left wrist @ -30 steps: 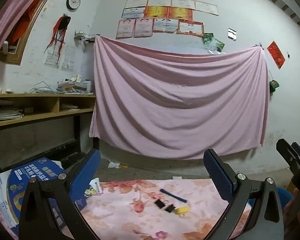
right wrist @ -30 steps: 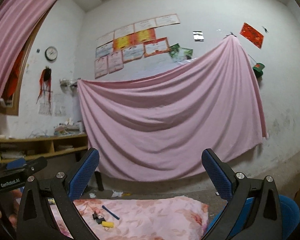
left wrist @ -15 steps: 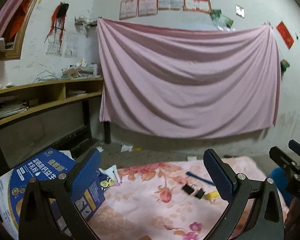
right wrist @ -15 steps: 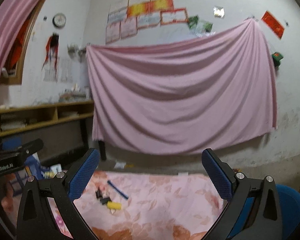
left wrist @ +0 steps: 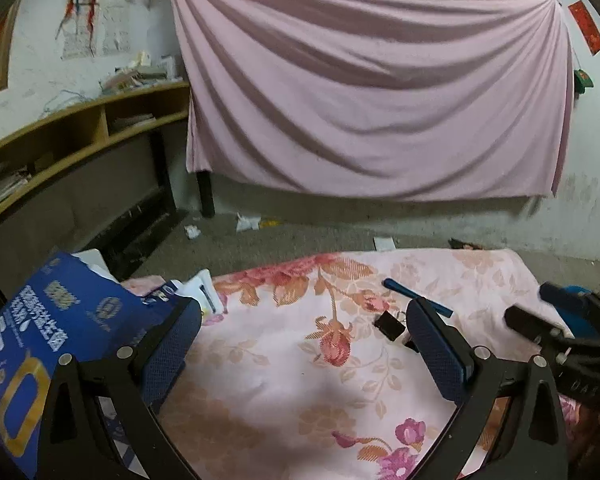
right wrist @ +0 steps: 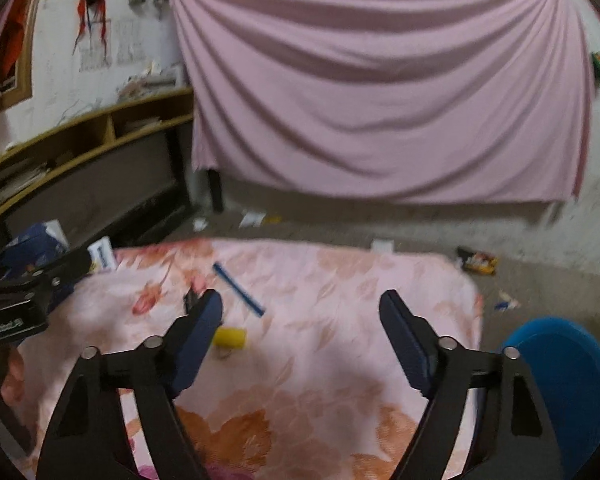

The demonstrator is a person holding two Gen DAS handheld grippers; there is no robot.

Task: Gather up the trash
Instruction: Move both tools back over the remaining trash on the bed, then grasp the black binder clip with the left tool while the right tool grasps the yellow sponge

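On the floral cloth (right wrist: 340,280), just beside the blue strip (right wrist: 239,289), we see a yellow piece (right wrist: 230,338) and black clips (left wrist: 389,325): light, stiff, small, best pinched across their bodies. Our right gripper (right wrist: 301,316), empty, has just been narrowing; our left gripper (left wrist: 302,330) gapes empty.

Brightness: dim indoor light, muted colours, slight grain.
Light source: not in view; the pink sheet (left wrist: 364,92) on the wall is lit evenly.
Shadows: soft dark patches on the floral bedspread (left wrist: 300,360) near its front edge, beneath each tool.
Glare: faint sheen on the blue bag (left wrist: 56,332).
Blur: right wrist view smeared throughout; left wrist view sharper, soft toward its right edge.
Distortion: strong fisheye; shelf (left wrist: 80,128) bows, corners black.
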